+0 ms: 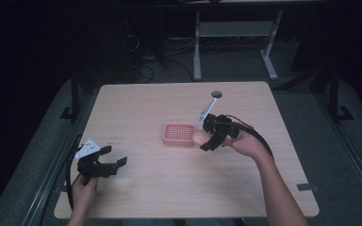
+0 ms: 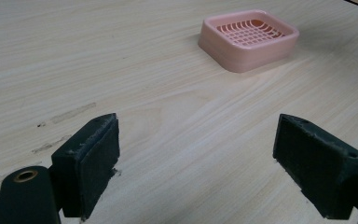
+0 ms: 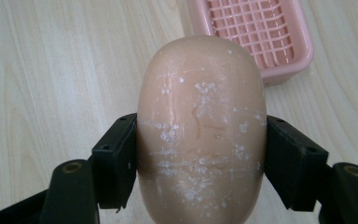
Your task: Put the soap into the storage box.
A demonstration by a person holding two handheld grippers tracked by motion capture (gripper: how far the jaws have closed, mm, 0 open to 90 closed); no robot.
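Note:
A pink soap dish with a slotted grid floor sits near the middle of the wooden table. My right gripper is just to the right of the dish, shut on a tan oval bar of soap. In the right gripper view the soap is pinched between both jaws, and the dish lies just beyond it. My left gripper rests low at the table's front left, open and empty. Its view shows the dish far ahead, with bare wood between the pads.
A round cable hole is set in the table near its far edge. Faint scuff marks show on the wood close to the left gripper. Beyond the table stand a white desk frame and dark floor.

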